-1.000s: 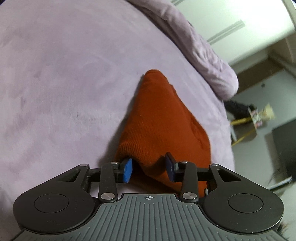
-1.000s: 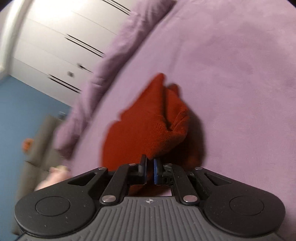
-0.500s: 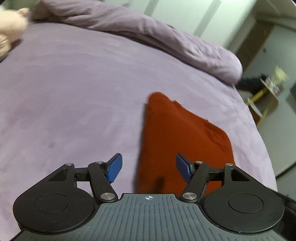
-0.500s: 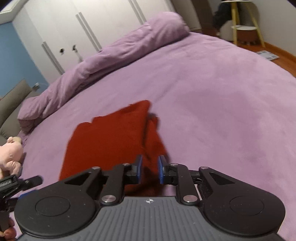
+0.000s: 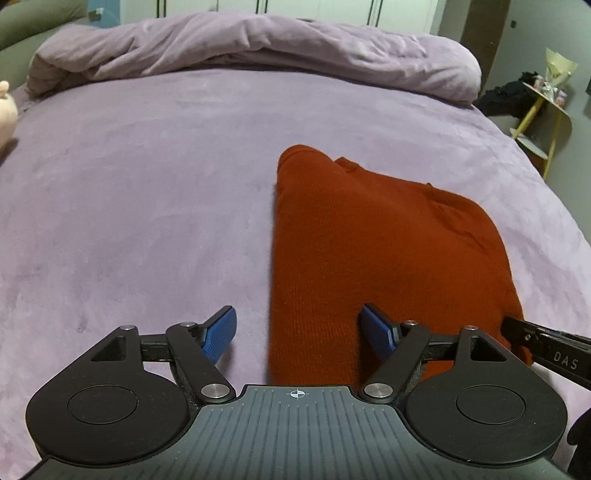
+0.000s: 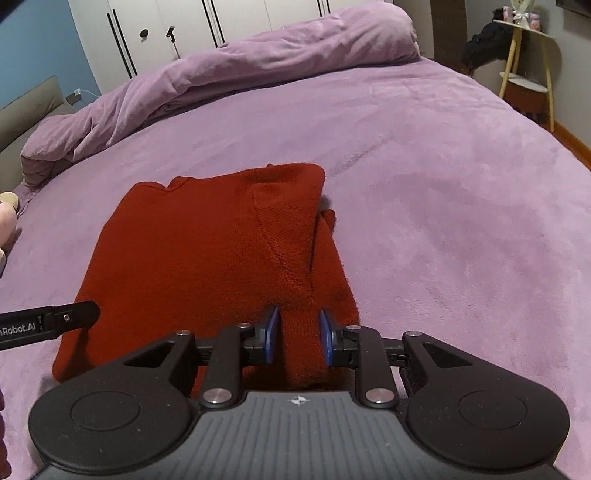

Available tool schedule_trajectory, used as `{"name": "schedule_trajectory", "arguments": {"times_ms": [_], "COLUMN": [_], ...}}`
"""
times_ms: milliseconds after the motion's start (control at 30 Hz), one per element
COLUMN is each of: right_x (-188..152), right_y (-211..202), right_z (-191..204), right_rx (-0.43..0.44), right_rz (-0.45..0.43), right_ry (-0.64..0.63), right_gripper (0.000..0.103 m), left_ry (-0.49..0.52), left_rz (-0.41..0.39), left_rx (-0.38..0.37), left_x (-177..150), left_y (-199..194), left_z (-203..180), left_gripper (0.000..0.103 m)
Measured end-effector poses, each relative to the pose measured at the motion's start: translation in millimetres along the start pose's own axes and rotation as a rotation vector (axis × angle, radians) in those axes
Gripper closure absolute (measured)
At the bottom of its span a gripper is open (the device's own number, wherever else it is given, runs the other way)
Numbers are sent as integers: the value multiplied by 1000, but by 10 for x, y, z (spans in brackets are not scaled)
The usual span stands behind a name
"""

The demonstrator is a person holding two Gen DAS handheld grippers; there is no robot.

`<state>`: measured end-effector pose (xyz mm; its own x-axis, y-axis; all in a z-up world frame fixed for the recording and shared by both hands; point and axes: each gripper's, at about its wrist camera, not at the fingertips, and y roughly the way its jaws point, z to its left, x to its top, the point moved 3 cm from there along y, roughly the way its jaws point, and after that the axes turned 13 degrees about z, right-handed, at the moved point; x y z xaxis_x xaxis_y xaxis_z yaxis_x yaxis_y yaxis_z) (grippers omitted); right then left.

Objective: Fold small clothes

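A rust-red knit garment (image 5: 369,251) lies folded flat on the purple bed (image 5: 147,184). My left gripper (image 5: 299,332) is open and empty, its jaws wide apart over the garment's near left edge. The same garment shows in the right wrist view (image 6: 207,251). My right gripper (image 6: 297,332) has its jaws partly open around a fold of the garment's near right corner, with small gaps on both sides. The right gripper's tip (image 5: 546,350) shows at the right edge of the left wrist view, and the left gripper's tip (image 6: 51,317) at the left edge of the right wrist view.
A bunched purple duvet (image 5: 258,48) lies along the far side of the bed. A pink plush toy (image 6: 7,218) sits at the left edge. A yellow-legged side table (image 6: 524,62) with dark cloth stands off the bed at the right. White wardrobe doors (image 6: 221,22) stand behind.
The garment was lowered from hanging to lying flat on the bed. My left gripper opened wide and let go. My right gripper's jaws opened from pinching the cloth.
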<state>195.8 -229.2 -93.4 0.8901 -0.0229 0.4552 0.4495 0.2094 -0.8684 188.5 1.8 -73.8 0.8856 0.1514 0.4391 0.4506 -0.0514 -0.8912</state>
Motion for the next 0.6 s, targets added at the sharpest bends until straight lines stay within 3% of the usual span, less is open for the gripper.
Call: {"name": "schedule_trajectory", "arguments": {"times_ms": [400, 600], "right_x": [-24, 1], "right_y": [50, 78], "right_z": [106, 104], "right_rx": [-66, -83], "right_rz": [-10, -1], "right_ry": [-66, -86], "right_gripper": [81, 77], "left_ry": [21, 62], "left_rz": [1, -6], "left_rx": [27, 76], "left_x": [-9, -33], "left_y": [7, -42], "left_z": [-24, -62], "left_gripper": [22, 19]}}
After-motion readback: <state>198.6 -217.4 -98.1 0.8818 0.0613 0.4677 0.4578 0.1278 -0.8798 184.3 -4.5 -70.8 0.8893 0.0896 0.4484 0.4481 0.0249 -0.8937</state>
